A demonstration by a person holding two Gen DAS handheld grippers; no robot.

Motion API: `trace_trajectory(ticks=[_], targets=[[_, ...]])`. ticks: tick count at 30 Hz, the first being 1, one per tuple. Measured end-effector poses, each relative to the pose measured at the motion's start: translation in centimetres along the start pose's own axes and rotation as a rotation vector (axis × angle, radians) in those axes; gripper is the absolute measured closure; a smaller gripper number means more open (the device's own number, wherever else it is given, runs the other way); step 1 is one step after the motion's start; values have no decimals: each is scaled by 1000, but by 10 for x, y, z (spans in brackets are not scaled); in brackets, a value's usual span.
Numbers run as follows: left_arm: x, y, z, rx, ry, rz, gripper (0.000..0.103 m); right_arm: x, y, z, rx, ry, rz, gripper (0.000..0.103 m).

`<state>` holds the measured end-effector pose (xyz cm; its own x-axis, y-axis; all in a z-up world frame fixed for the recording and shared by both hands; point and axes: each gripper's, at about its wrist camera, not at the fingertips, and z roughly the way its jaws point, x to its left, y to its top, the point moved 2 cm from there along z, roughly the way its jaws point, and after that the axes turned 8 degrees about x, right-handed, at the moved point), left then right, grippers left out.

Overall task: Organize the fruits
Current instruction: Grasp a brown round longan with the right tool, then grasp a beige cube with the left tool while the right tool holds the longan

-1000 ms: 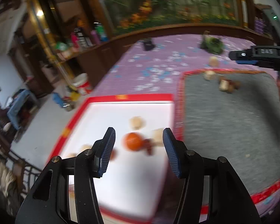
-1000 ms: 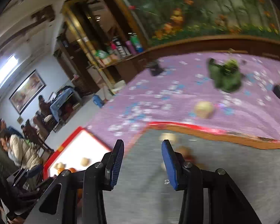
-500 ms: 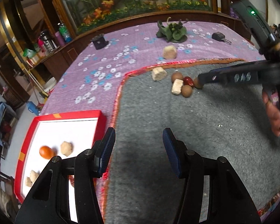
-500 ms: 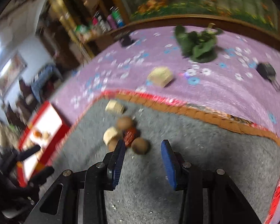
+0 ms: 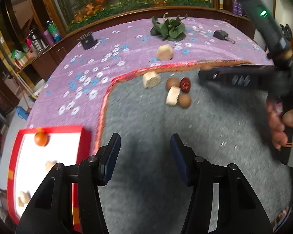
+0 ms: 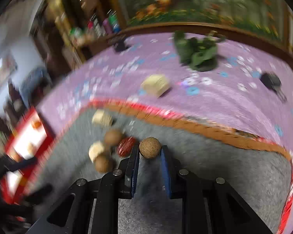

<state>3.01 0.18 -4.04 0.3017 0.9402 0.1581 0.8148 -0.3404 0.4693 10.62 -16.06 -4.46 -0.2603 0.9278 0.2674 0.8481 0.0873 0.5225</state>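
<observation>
On the grey mat [image 5: 146,117] lies a cluster: two brown round fruits [image 5: 172,83], a red date [image 5: 185,85] and a pale chunk [image 5: 172,96], with another pale chunk [image 5: 151,79] beside it. My right gripper [image 6: 150,150] is closing on a third brown round fruit [image 6: 150,147]; both pads touch it at the fingertips. In the left wrist view that gripper [image 5: 203,74] reaches in from the right, held by a hand [image 5: 279,124]. My left gripper [image 5: 144,146] hangs open over bare mat. The red tray [image 5: 48,130] at the left holds an orange fruit [image 5: 41,138] and pale chunks.
One more pale chunk [image 5: 164,52] sits on the purple flowered cloth [image 5: 87,74] beyond the mat. Farther back are a green leafy bunch [image 5: 169,29], a black key [image 5: 221,34] and a small black stand [image 5: 87,39]. Shelves with bottles stand past the table's left edge.
The left gripper swung right from over the tray to over the mat. The right gripper came down to the fruit cluster and narrowed its jaws around a brown round fruit.
</observation>
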Motion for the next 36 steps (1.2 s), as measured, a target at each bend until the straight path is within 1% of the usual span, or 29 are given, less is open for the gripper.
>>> trace_trajectory(ticks=[3, 5, 6, 8, 9, 11, 14, 19, 22, 23, 24, 25, 26, 27, 28, 30, 36], targets=[[-8, 14, 9, -4, -12, 33, 50, -29, 7, -16, -49, 110, 154, 82], [-13, 22, 19, 9, -10, 64, 50, -38, 8, -19, -60, 129, 207, 82], [-14, 25, 26, 23, -2, 75, 50, -43, 9, -20, -68, 123, 232, 82], [-14, 30, 36, 49, 14, 76, 50, -48, 10, -22, -74, 132, 263, 82], [-15, 32, 40, 54, 4, 76, 50, -50, 10, -23, -77, 142, 279, 82], [-18, 36, 45, 61, -20, 84, 50, -53, 9, -25, -84, 140, 292, 82], [-23, 43, 52, 68, -27, 90, 50, -55, 11, -27, -91, 151, 306, 82], [-25, 55, 59, 58, -47, 73, 50, -53, 12, -25, -86, 171, 301, 82], [-21, 59, 63, 50, -81, 45, 50, -51, 12, -23, -82, 177, 297, 82], [-20, 59, 64, 47, -93, 34, 52, -50, 12, -23, -81, 179, 297, 82], [-19, 60, 64, 43, -109, 25, 59, -49, 12, -22, -79, 180, 295, 82], [-18, 59, 65, 35, -134, 12, 63, -49, 12, -22, -78, 180, 293, 82], [-17, 59, 64, 29, -132, 3, 69, -48, 12, -22, -78, 178, 293, 82], [-16, 58, 64, 23, -125, 1, 72, -48, 12, -22, -80, 178, 294, 82], [-16, 57, 63, 18, -124, 1, 79, -48, 13, -22, -79, 183, 293, 82], [-14, 55, 60, 9, -141, -16, 84, -47, 13, -21, -76, 205, 294, 82], [-8, 43, 45, -10, -163, -60, 87, -39, 12, -20, -69, 280, 276, 82]])
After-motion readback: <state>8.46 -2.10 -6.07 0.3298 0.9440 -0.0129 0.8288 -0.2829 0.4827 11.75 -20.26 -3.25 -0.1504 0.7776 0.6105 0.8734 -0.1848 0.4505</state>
